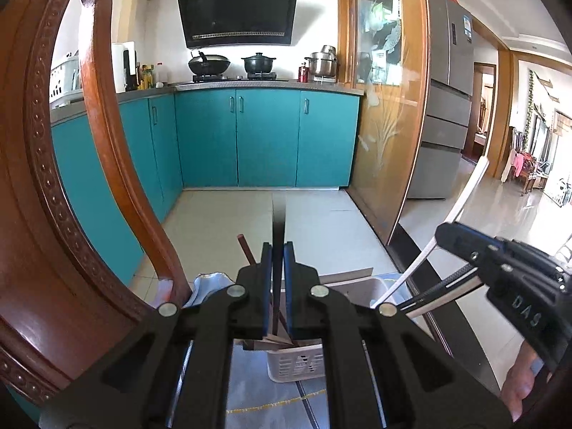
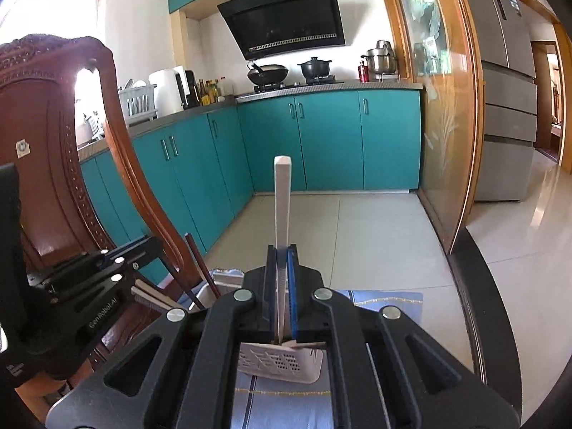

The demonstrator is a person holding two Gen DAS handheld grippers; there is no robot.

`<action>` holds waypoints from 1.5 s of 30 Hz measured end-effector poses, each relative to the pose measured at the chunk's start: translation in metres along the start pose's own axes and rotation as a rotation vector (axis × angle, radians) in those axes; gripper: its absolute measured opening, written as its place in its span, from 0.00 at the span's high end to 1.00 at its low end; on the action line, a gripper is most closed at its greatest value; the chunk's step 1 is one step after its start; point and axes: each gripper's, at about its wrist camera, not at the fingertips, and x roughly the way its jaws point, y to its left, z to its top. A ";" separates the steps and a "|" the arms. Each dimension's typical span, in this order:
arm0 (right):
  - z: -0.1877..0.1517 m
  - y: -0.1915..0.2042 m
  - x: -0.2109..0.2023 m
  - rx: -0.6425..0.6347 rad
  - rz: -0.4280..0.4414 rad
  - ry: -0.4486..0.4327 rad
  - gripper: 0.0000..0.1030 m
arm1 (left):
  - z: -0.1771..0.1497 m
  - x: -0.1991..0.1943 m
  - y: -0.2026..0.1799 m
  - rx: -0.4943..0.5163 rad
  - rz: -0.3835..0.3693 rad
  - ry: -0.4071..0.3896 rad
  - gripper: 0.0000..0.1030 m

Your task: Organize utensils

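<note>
- A carved reddish-brown wooden chair back (image 1: 43, 164) crowds the far left of both views, close to the left gripper; the pale tiled floor (image 1: 221, 221) ahead, running to the teal cabinet doors (image 1: 264, 136), is open room.
- On the right, the dark edge of the table (image 1: 422, 250) runs diagonally, with shiny floor beyond it toward the grey fridge (image 2: 507, 82).
- The left gripper (image 1: 278, 286) is closed narrowly on a dark, slim chopstick (image 1: 279, 228) that stands upright between its blue pads (image 1: 265, 286).
- Below its fingers sits a white perforated plastic utensil basket (image 1: 296, 364) on a blue cloth (image 1: 250, 386), holding brown sticks, one reddish-brown chopstick (image 1: 245, 248) leaning out to the left.
- The right gripper (image 2: 282, 286) is clamped on a white flat-handled utensil (image 2: 282, 193), its handle rising straight up, squared at the tip; its lower end reaches toward the white basket (image 2: 282, 364).
- In the left view the right gripper (image 1: 450, 239) comes in from the right, tilted, the white utensil (image 1: 461, 207) slanting from the basket upward to the right.
- In the right view the left gripper (image 2: 139, 246) lies at the left, just in front of the chair back (image 2: 43, 136).
</note>
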 end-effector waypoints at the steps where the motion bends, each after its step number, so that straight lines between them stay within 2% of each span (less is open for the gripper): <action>1: -0.001 0.000 -0.001 0.001 0.000 0.001 0.94 | 0.000 -0.001 -0.001 0.002 0.000 -0.003 0.93; 5: 0.000 0.000 -0.015 -0.001 -0.001 -0.028 0.91 | -0.004 -0.015 -0.004 0.016 0.004 -0.025 0.87; 8: 0.000 0.001 -0.033 -0.013 -0.002 -0.078 0.80 | -0.006 -0.032 -0.008 0.031 0.018 -0.058 0.79; 13: -0.008 0.006 -0.080 -0.043 -0.006 -0.183 0.51 | -0.018 -0.067 -0.014 0.050 0.016 -0.117 0.67; 23: -0.054 0.006 -0.147 -0.089 -0.038 -0.280 0.24 | -0.050 -0.123 -0.021 0.083 0.039 -0.176 0.42; 28: -0.081 -0.004 -0.168 -0.058 -0.046 -0.299 0.04 | -0.072 -0.143 -0.015 0.067 0.064 -0.191 0.26; 30: -0.093 -0.009 -0.173 -0.049 -0.060 -0.307 0.03 | -0.087 -0.154 -0.011 0.040 0.076 -0.202 0.17; 33: -0.110 -0.015 -0.172 -0.039 -0.066 -0.279 0.03 | -0.106 -0.160 -0.004 0.036 0.086 -0.185 0.11; 38: -0.127 -0.017 -0.168 -0.055 -0.079 -0.235 0.03 | -0.131 -0.170 0.001 0.059 0.106 -0.161 0.06; 45: -0.135 -0.001 -0.182 -0.136 -0.107 -0.288 0.03 | -0.144 -0.187 0.005 0.076 0.124 -0.178 0.04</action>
